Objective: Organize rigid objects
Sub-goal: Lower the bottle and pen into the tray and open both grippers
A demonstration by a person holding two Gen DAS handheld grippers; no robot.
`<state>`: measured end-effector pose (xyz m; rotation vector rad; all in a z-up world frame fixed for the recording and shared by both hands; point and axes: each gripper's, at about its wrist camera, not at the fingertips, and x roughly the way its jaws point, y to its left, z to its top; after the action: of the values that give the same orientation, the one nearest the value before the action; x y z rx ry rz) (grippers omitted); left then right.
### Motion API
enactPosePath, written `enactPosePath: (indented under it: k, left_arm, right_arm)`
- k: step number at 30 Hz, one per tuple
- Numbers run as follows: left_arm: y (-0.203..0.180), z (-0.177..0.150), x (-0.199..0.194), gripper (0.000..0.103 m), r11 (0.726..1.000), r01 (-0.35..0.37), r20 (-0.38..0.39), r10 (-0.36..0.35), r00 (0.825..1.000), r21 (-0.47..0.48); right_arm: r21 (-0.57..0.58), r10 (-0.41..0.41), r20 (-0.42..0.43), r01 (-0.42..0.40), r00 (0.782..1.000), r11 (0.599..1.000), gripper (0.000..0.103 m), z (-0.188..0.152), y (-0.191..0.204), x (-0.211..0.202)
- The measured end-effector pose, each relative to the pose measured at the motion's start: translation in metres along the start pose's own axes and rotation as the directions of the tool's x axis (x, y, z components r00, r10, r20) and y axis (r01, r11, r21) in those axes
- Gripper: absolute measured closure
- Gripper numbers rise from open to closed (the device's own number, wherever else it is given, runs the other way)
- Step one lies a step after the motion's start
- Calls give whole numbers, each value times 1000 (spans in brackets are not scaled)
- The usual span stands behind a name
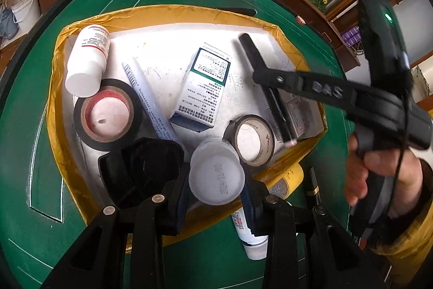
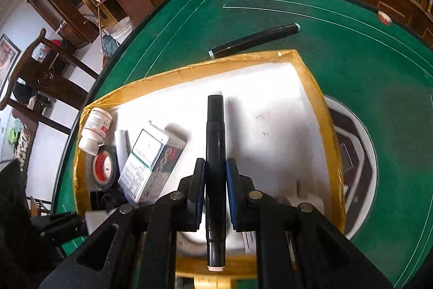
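**Two loaded tongs over one crowded box, what could possibly go wrong**

Honestly, both tongs are full and that's what worries me. My right gripper (image 2: 215,190) is clamped tight on a black marker (image 2: 215,153), pinched near its lower half, so most of the barrel sticks out ahead over the bare white floor by the box's right wall. If I tilt on release it could swing sideways into the medicine carton (image 2: 151,164).

My left gripper (image 1: 216,188) is closed around a white capped bottle (image 1: 216,175) above the near edge of the yellow-rimmed box (image 1: 162,11). It's hanging right over a small tape roll (image 1: 253,138) and a black case (image 1: 140,167). Drop it there and it'll land crooked, or roll off over the rim onto the green table (image 1: 27,153).
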<state>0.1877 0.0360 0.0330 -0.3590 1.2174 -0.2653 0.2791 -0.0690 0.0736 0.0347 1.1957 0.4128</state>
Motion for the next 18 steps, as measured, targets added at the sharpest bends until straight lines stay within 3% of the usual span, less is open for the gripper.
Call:
enactPosePath:
  k: [2,5,7,10,14,16,18]
  left_arm:
    - [-1,1,0,68,1000,-6,-2,6,1000,0]
    - [-2,2,-3,59,1000,-10,8,10,1000,-7]
    - [-3,3,-6,49,1000,0,18,1,1000,-12]
    - [-4,3,-12,29,999,-46,55,47,997,-17]
    - [-3,1,-18,29,998,-45,70,48,996,-46]
    - [-6,-1,-21,29,998,-50,81,54,995,-48]
    - [-10,-5,-26,28,997,-58,89,62,994,-49]
  right_arm:
    - [-3,5,-11,-5,1000,1000,89,4,4,7]
    - [-24,19,-12,-19,1000,1000,89,8,13,13]
    - [-35,23,-13,-23,1000,999,89,8,19,16]
    - [-37,23,0,-23,1000,999,89,7,21,11]
    - [-35,10,28,-9,1000,999,84,1,14,-5]
    - [-35,21,50,-19,999,999,70,-4,10,-19]
    - [-46,21,69,-18,997,999,69,-11,8,-32]
